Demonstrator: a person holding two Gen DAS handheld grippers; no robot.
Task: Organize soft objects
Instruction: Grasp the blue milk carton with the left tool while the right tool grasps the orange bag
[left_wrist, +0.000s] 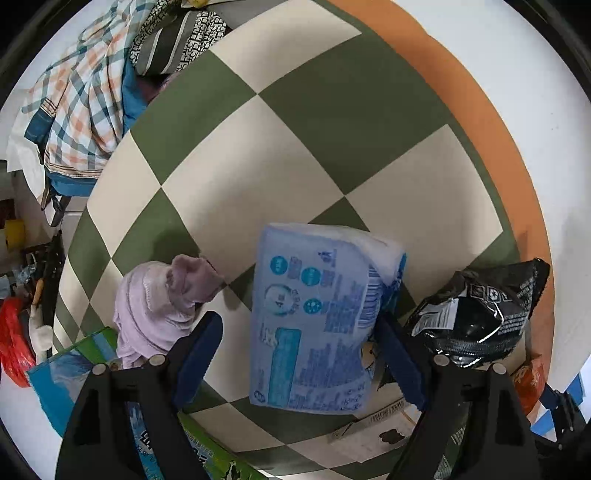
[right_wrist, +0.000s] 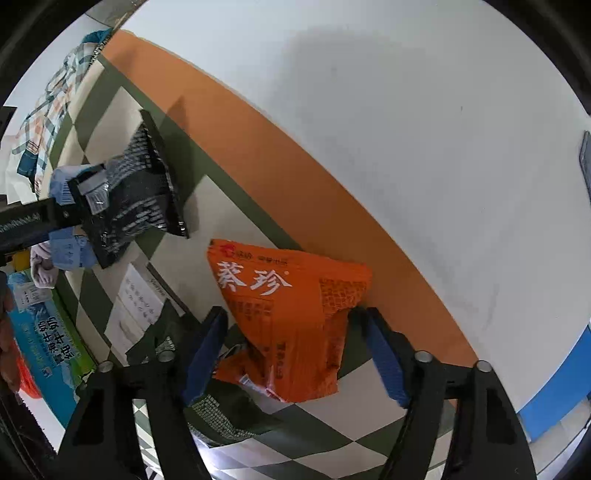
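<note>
A light blue plastic pack of tissues (left_wrist: 314, 317) lies on the green-and-cream checked mat (left_wrist: 295, 147). My left gripper (left_wrist: 295, 332) points down over the pack and straddles it. The right finger (left_wrist: 395, 354) is at the pack's edge, while the left finger (left_wrist: 199, 350) stands clear of it. An orange snack bag (right_wrist: 288, 314) printed with white characters lies by the mat's orange border. My right gripper (right_wrist: 291, 328) is around the bag, with a dark gap showing at the right pad. A rumpled lilac cloth (left_wrist: 159, 302) sits left of the blue pack.
A black foil bag (left_wrist: 476, 314) (right_wrist: 136, 199) lies between the two packs. Plaid clothes (left_wrist: 81, 110) are heaped at the mat's far left corner. A green-and-blue milk carton (left_wrist: 74, 369) (right_wrist: 44, 332), a paper sheet (right_wrist: 136, 306) and a dark green bag (right_wrist: 221, 413) lie close by.
</note>
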